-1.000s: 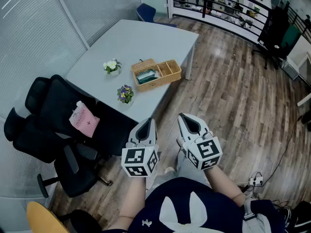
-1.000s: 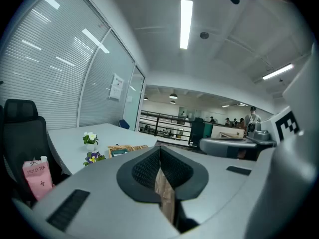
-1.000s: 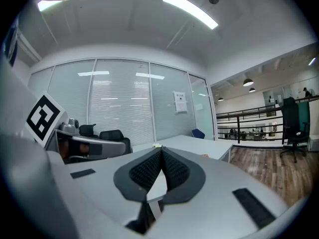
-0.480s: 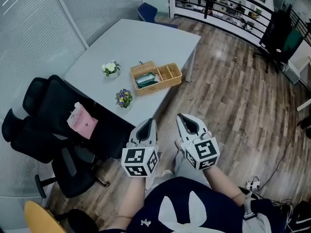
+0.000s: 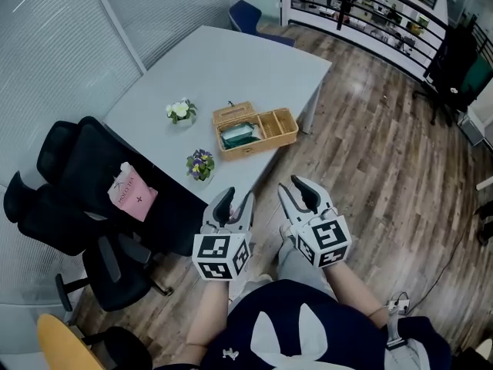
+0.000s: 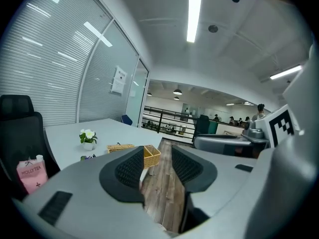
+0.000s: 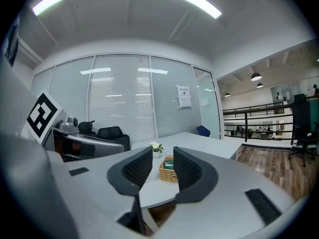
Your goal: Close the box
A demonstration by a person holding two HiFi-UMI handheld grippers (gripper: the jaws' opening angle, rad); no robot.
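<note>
From the head view I see the box lying open on the table, its lid raised and something green in one compartment. That view alone gives me the inside of the box. It also shows both grippers well short of the box, side by side over the wood floor.

The left gripper is released. Its own view shows the jaws have just been opening, with only floor in the gap and the box partly behind the left jaw. A pink carton on a chair shows at that view's left edge.

The right gripper is released too, its jaws just opened on nothing. Its view frames the distant box in the gap, white flowers just beside it.
</note>
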